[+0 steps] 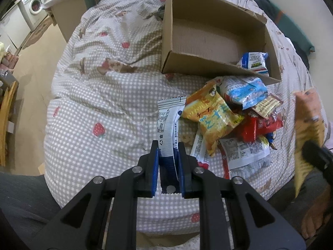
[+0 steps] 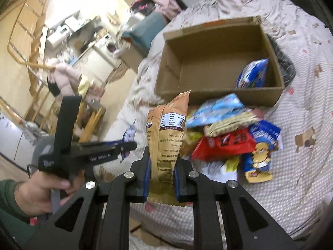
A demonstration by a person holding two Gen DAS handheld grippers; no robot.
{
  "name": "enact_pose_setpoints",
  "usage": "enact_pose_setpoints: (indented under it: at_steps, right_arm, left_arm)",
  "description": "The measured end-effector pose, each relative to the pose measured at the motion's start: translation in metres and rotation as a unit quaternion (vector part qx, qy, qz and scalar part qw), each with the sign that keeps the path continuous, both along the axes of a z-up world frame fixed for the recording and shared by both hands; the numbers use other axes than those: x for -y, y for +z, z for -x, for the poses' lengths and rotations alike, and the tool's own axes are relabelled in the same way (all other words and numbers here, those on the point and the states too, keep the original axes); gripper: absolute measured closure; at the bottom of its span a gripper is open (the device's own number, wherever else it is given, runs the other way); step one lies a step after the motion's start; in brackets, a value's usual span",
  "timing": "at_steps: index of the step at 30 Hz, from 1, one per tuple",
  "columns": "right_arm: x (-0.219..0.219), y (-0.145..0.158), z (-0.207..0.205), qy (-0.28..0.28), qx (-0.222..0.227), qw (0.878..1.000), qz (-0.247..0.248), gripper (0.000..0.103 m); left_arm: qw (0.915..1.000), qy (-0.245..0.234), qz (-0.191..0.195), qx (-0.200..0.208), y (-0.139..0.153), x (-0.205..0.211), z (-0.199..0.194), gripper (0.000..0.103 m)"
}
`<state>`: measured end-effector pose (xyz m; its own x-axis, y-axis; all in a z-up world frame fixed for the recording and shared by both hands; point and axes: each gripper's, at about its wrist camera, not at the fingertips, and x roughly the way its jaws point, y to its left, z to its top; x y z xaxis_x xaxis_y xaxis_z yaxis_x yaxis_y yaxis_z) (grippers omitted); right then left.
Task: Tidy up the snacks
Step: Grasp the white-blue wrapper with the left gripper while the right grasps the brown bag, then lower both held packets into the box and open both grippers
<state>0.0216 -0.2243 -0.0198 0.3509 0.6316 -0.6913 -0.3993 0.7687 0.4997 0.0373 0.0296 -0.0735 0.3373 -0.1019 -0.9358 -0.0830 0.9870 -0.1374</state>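
Note:
My left gripper (image 1: 168,145) is shut on a white and blue snack packet (image 1: 168,123), held just above the checked quilt. My right gripper (image 2: 162,153) is shut on a tan snack packet (image 2: 166,133), lifted above the bed; the same tan packet (image 1: 308,129) shows blurred at the right edge of the left wrist view. An open cardboard box (image 1: 208,20) (image 2: 210,33) lies on the quilt with one blue and white packet (image 1: 255,60) (image 2: 252,74) inside at its right end. A pile of snack packets (image 1: 233,112) (image 2: 226,137) lies in front of the box.
The checked quilt with strawberries (image 1: 100,108) covers the bed. In the right wrist view a hand (image 2: 41,191) holds the left gripper's handle at the left. A washing machine (image 1: 34,6) and furniture stand beyond the bed's left side. A bare foot (image 1: 314,214) rests at the lower right.

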Motion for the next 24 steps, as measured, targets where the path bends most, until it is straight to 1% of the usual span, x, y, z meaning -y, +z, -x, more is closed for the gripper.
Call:
enact_pose_setpoints:
  at_steps: [2, 4, 7, 10, 12, 15, 20, 24]
  right_arm:
    - [0.003, 0.005, 0.0, -0.014, 0.009, 1.0, -0.005, 0.084]
    - [0.009, 0.009, -0.001, -0.027, 0.014, 0.999, -0.014, 0.084]
    - [0.018, 0.02, -0.003, -0.043, 0.023, 0.999, -0.021, 0.084]
    - [0.025, 0.034, -0.013, -0.063, 0.032, 0.997, -0.027, 0.084]
    - [0.024, 0.045, -0.022, -0.069, 0.047, 0.996, -0.029, 0.084]
    - [0.025, 0.061, -0.039, -0.074, 0.061, 0.995, -0.036, 0.084]
    - [0.028, 0.074, -0.071, -0.088, 0.08, 0.992, -0.037, 0.084]
    - [0.033, 0.076, -0.097, -0.1, 0.083, 0.991, -0.043, 0.084]
  left_arm:
    - [1.0, 0.0, -0.001, 0.004, 0.004, 0.001, -0.001, 0.09]
    - [0.9999, -0.005, -0.003, 0.015, 0.013, 0.004, -0.004, 0.09]
    - [0.9989, -0.015, -0.008, 0.043, 0.034, 0.008, -0.012, 0.09]
    - [0.9976, -0.021, -0.003, 0.065, 0.055, 0.013, -0.025, 0.09]
    - [0.9961, -0.026, -0.002, 0.084, 0.07, 0.017, -0.035, 0.09]
    - [0.9936, -0.035, -0.01, 0.107, 0.085, 0.024, -0.052, 0.09]
    - [0.9927, -0.034, -0.008, 0.116, 0.091, 0.028, -0.081, 0.09]
    - [0.9922, -0.034, -0.013, 0.119, 0.09, 0.03, -0.103, 0.09]
